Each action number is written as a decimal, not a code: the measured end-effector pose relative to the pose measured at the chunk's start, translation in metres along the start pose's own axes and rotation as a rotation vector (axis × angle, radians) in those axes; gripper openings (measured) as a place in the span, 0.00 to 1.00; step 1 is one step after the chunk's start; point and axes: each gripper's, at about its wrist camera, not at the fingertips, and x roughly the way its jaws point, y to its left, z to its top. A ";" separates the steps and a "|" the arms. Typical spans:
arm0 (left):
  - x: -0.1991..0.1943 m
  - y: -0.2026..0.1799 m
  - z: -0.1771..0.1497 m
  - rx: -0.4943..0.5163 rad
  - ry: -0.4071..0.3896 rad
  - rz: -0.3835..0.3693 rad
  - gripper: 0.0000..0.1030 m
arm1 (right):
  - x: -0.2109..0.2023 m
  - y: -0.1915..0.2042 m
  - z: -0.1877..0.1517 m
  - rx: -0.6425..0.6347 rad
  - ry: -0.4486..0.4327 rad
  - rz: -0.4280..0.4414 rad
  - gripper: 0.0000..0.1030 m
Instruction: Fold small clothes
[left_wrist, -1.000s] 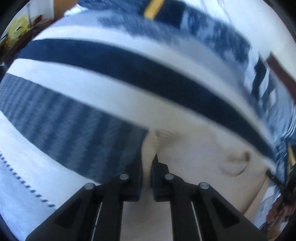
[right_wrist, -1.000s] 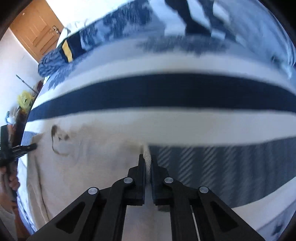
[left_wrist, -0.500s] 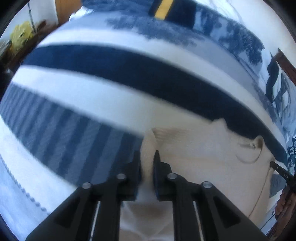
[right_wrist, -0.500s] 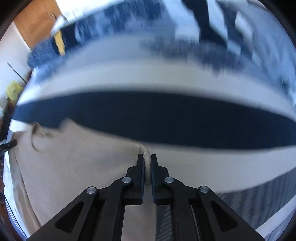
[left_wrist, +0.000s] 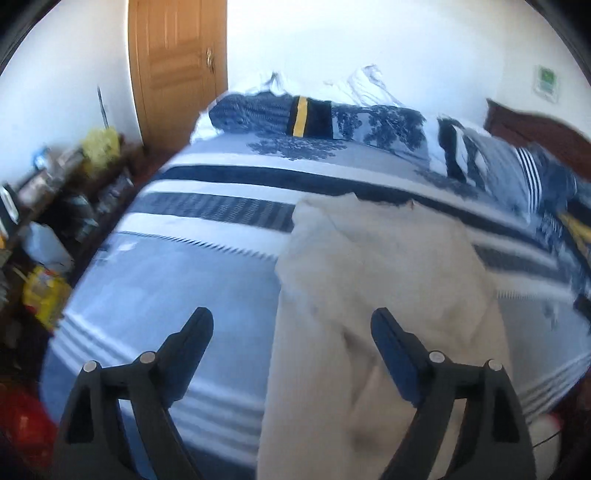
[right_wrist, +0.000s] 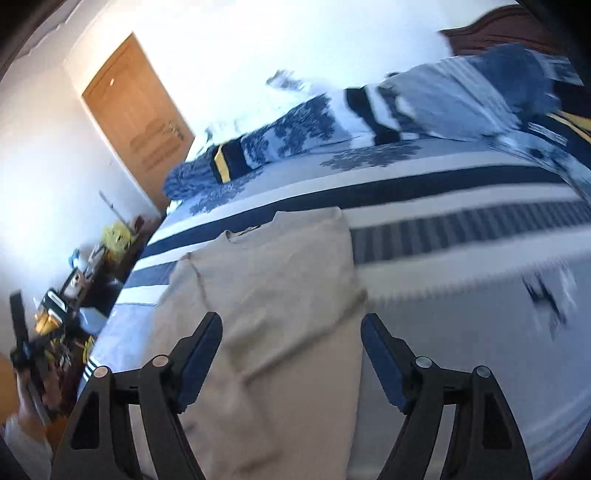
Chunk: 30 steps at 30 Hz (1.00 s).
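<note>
A cream garment (left_wrist: 384, 280) lies spread lengthwise on the blue-and-white striped bed cover (left_wrist: 177, 258), its far edge at a navy stripe. My left gripper (left_wrist: 291, 325) hovers above the garment's near left side; its jaws are opening, wide apart, with nothing pinched between them. In the right wrist view the same cream garment (right_wrist: 273, 295) lies flat, and my right gripper (right_wrist: 291, 328) hangs over its near part, jaws opening and wide, pads clear of the cloth. The other gripper (right_wrist: 22, 347) shows at the far left, held by a hand.
A rolled blue quilt with a yellow band (left_wrist: 306, 118) and pillows lie at the bed's far end by a dark headboard (left_wrist: 532, 129). A wooden door (left_wrist: 177, 70) stands behind. Cluttered low furniture with bottles and bags (left_wrist: 55, 206) lines the bed's left side.
Both grippers let go of the cream cloth they had pinched, opened wide and pulled back and up from the bed. The garment now lies flat on the cover.
</note>
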 end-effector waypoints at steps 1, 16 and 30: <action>-0.010 -0.004 -0.014 0.002 -0.012 0.001 0.86 | -0.016 0.005 -0.017 0.020 -0.005 0.007 0.87; 0.038 0.067 -0.176 -0.359 0.312 -0.041 0.87 | 0.007 -0.022 -0.207 0.181 0.352 -0.115 0.69; 0.068 0.041 -0.198 -0.267 0.482 -0.036 0.53 | 0.031 -0.043 -0.233 0.275 0.500 -0.072 0.46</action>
